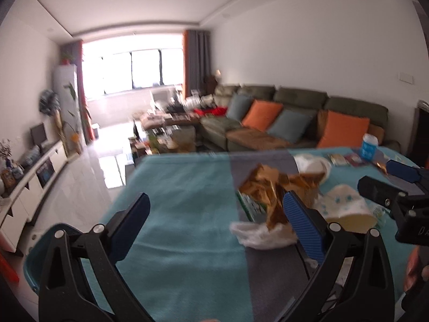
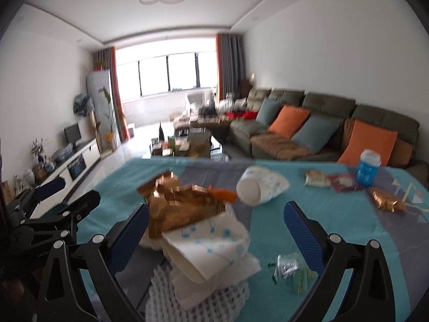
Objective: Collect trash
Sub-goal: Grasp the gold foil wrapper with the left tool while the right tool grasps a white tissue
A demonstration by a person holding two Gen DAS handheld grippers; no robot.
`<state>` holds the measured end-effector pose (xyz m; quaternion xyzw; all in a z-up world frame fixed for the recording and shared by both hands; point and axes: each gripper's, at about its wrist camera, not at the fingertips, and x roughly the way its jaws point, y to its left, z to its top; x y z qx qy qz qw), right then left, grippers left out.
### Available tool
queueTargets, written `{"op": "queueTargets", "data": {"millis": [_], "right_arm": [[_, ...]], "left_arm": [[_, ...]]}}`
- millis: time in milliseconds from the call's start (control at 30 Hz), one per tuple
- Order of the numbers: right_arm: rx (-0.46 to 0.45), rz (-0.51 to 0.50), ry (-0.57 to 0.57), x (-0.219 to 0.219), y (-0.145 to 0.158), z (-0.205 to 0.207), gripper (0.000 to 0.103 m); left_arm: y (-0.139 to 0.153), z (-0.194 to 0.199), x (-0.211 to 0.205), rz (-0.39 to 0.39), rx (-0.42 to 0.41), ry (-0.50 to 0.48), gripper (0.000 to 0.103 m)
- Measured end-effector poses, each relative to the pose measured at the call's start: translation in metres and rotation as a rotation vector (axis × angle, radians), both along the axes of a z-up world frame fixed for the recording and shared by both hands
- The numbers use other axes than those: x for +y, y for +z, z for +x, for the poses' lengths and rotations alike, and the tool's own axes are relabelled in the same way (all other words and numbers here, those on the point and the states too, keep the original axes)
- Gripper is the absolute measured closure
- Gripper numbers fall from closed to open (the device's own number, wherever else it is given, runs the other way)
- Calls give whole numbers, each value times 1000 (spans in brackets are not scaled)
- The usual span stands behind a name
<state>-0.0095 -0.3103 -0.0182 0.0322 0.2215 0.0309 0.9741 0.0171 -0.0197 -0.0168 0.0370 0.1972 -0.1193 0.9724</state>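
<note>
Your left tongs [image 1: 214, 225] are spread wide and hold nothing, hovering over the bench [image 1: 174, 201] with its teal and grey cloth. Their right finger [image 1: 303, 225] sits just in front of a crumpled gold wrapper [image 1: 270, 187], with a clear plastic scrap [image 1: 257, 233] lying beside that finger; whether it touches either is blurred. Your right tongs [image 2: 215, 230] are also wide open and empty. Between their fingers lies a heap of trash: a white paper cup with blue dots [image 2: 214, 244] tipped on its side atop white foam netting [image 2: 198, 295], and behind it the gold wrapper [image 2: 177, 204]. Just inside the right finger [image 2: 303, 233] lies a small silver-green wrapper [image 2: 289, 271].

Farther ahead of the right tongs a second dotted paper cup [image 2: 257, 187] lies on its side. Beyond and to the right sit small snack packets [image 2: 329, 181], a gold foil ball [image 2: 386, 201] and an upright blue can [image 2: 368, 170] that looks closed.

Past the bench you face a living room: a green sofa [image 2: 321, 107] with orange and blue cushions on the right, a cluttered coffee table [image 2: 187, 142] in the middle, a bright window [image 2: 166, 72] at the far end, and a white TV cabinet [image 2: 77, 161] on the left.
</note>
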Motion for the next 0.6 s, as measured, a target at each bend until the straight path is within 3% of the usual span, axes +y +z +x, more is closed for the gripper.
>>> {"op": "queueTargets", "data": {"millis": [200, 267, 467, 600], "right_arm": [[138, 87, 53, -16, -20, 16, 7], [164, 115, 65, -20, -25, 20, 13], [228, 232, 122, -34, -34, 30, 22], [244, 272, 154, -38, -36, 31, 33]], "left_arm": [[-12, 17, -17, 5, 91, -134, 5], [-13, 23, -25, 0, 122, -189, 8], [-21, 47, -48, 1, 209, -291, 23], [-26, 65, -57, -19, 283, -332, 45]]}}
